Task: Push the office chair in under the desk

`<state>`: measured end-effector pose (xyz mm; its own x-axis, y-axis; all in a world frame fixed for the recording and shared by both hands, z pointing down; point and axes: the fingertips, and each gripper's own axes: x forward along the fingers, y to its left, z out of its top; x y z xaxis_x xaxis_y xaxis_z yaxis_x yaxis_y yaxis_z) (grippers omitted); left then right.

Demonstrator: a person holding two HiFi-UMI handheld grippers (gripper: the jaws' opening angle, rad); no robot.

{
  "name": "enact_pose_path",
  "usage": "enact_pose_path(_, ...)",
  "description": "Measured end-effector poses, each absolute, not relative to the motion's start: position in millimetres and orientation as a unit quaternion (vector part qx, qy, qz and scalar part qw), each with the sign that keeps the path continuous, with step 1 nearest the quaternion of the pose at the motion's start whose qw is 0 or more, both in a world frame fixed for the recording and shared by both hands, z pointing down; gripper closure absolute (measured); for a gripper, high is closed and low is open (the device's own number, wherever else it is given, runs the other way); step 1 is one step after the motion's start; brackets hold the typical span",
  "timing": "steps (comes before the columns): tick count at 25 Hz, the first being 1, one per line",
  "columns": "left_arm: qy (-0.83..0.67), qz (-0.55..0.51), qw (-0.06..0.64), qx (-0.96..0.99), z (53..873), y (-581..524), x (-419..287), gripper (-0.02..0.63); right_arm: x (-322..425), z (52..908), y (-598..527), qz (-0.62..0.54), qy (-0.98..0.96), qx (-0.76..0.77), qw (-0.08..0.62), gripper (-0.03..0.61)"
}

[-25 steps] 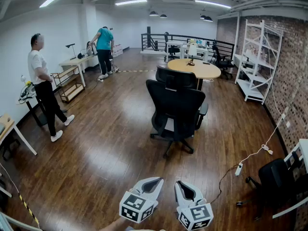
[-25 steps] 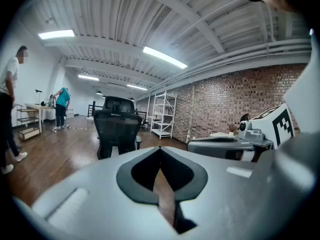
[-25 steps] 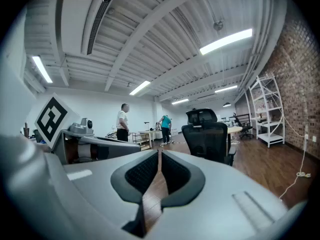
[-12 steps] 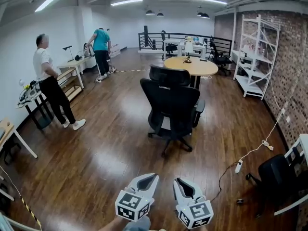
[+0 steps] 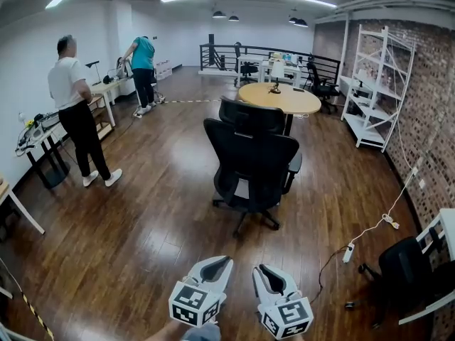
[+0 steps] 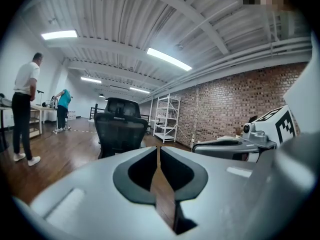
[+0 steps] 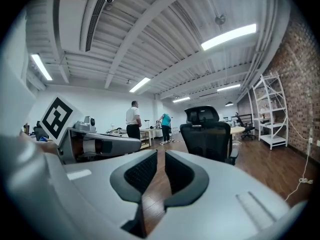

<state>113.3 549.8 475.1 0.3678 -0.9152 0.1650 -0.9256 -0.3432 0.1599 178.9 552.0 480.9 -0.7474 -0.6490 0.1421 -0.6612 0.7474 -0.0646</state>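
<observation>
From my end, the office chair (image 5: 252,163) stands free on the wooden floor (image 5: 142,212) straight ahead of me, its mesh back and headrest turned toward me, and the near edge of the round wooden surface (image 5: 281,98) shows just beyond the headrest. I cannot tell whether the chair touches that surface. Both tools hang low in front of me, well short of the chair, side by side and close together. The left tool (image 5: 222,264) has its jaws together at the tips with nothing between them, and its own view (image 6: 158,151) looks along them at the chair. The right tool (image 5: 264,270) shows a narrow slit between its jaws, which are opening, and nothing sits in that gap either (image 7: 160,156). The floor between me and the chair's wheeled base is bare boards. To the right, a power strip (image 5: 348,253) lies on the floor with its white cable trailing toward the brick wall (image 5: 426,105), near a second black chair (image 5: 402,268) beside the corner of a white surface (image 5: 437,233). A white shelf unit (image 5: 373,84) stands against that wall farther back. On the left, a person in a white shirt (image 5: 75,112) stands well apart from the chair, and a person in a teal shirt (image 5: 142,62) bends over a far surface.
</observation>
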Motion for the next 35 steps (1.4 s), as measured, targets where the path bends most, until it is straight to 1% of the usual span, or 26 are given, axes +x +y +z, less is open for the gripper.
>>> enact_pose_path(8, -0.553, 0.018, 0.124, 0.824, 472, 490, 74, 0.592, 138, 475, 493, 0.06, -0.931, 0.356, 0.061, 0.537)
enact_pose_path(22, -0.521, -0.004, 0.12, 0.845, 456, 406, 1, 0.591, 69, 458, 409, 0.042, -0.919, 0.385, 0.071, 0.517)
enact_pose_path(27, -0.512, -0.006, 0.121, 0.85, 457, 381, -11, 0.589, 61, 458, 387, 0.041, -0.915, 0.395, 0.071, 0.514)
enact_pose_path(35, -0.506, 0.0, 0.128, 0.853, 466, 340, -11, 0.586, 66, 464, 342, 0.042, -0.912, 0.4, 0.077, 0.499)
